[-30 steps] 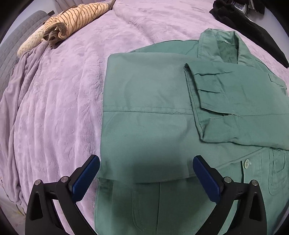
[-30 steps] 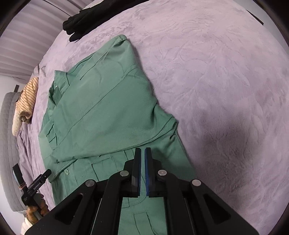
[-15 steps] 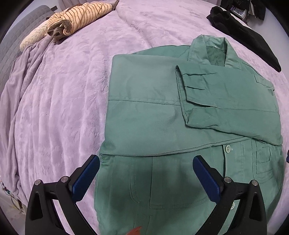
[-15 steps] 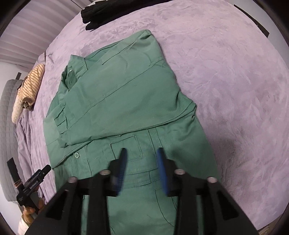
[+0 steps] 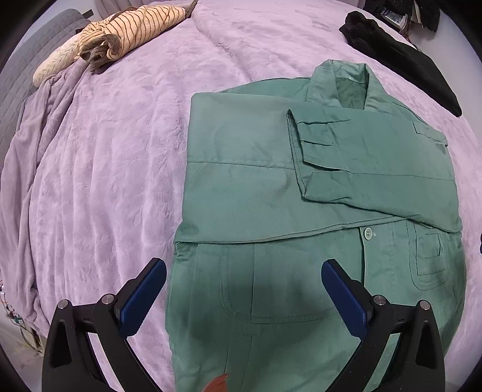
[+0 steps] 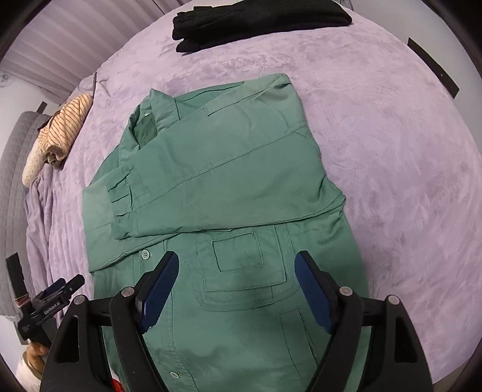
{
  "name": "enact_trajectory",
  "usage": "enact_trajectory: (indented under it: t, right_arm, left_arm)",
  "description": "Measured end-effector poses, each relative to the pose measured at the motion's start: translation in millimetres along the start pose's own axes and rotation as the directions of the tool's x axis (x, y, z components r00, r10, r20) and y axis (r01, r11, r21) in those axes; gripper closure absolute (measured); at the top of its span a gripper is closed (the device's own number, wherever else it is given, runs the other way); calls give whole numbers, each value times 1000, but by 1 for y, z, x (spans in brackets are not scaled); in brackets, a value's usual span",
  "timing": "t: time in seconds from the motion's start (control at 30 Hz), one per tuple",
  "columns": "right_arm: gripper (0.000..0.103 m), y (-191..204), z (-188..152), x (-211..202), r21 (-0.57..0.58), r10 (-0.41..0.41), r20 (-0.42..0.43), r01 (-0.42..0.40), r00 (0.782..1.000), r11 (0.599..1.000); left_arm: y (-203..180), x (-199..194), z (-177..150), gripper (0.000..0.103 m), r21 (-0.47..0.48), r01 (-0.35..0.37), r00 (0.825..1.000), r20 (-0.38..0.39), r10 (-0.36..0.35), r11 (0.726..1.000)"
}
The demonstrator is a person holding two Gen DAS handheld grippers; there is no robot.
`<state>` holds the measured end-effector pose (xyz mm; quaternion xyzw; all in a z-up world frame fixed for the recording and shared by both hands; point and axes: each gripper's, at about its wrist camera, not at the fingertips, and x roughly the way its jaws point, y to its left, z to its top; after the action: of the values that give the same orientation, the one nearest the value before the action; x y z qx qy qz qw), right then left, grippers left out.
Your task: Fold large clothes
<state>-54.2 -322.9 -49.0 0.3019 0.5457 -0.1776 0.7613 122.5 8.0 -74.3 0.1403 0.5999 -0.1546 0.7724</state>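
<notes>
With both sleeves crossed over the green jacket [image 5: 271, 196] lying mid-bed, the left gripper [image 5: 244, 289] and right gripper [image 6: 235, 283] hover spread and empty, so the hem at six o'clock likely needs pinching next.

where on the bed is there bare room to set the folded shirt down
Bare blanket lies between the green shirt and the striped top, and right of the shirt. The far edge is crowded by black clothes.

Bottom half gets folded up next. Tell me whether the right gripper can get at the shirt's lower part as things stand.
Probably yes. The right gripper hangs open directly over the green shirt below its chest pocket, with nothing lying between them.
</notes>
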Motion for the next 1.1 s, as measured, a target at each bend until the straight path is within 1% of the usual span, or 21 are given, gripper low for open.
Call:
enact_trajectory:
  t: [0.03,0.13,0.17,0.2,0.3,0.5,0.63,0.73,0.83,0.97,1.1]
  right_arm:
    - [16,2,0,-2,-10,-5,4,5,1000,1000]
    - [14,8,0,-6,-32,-13,18,13,1000,999]
    - [12,9,0,-7,-38,-15,19,16,1000,999]
    - [0,11,-1,-7,-44,-19,20,19,1000,999]
    - [0,15,-2,-9,-68,-26,19,27,999,997]
    - [0,17,-7,-10,-90,-8,-10,7,1000,996]
    - [0,14,-11,-12,-92,7,-28,-10,1000,996]
    - [0,9,-15,-16,-88,17,-35,-20,999,996]
    - [0,2,-17,-19,-81,26,-40,-29,999,996]
    - [0,-7,-19,-24,-66,42,-46,-45,998,997]
    - [0,-14,-21,-28,-47,61,-57,-63,997,997]
  left_arm:
    - [-1,-1,-1,0,0,2,1000,-3,-2,1000]
    - [-2,-4,-2,0,1,3,1000,-9,-3,1000]
    - [-3,-6,-3,0,2,2,1000,-10,-2,1000]
    - [-4,-7,-3,0,4,0,1000,-10,0,1000]
    - [-6,-11,-5,0,9,-2,1000,-11,2,1000]
    - [-13,-19,-9,0,12,-12,1000,-10,12,1000]
    - [-17,-26,-11,0,-2,-41,999,-1,41,999]
    - [-20,-31,-13,0,-2,-50,999,1,50,999]
    - [-24,-34,-17,0,7,-31,999,-8,31,1000]
    - [-33,-39,-23,0,21,-24,1000,-14,24,999]
    - [-39,-44,-30,0,16,-10,1000,-29,11,1000]
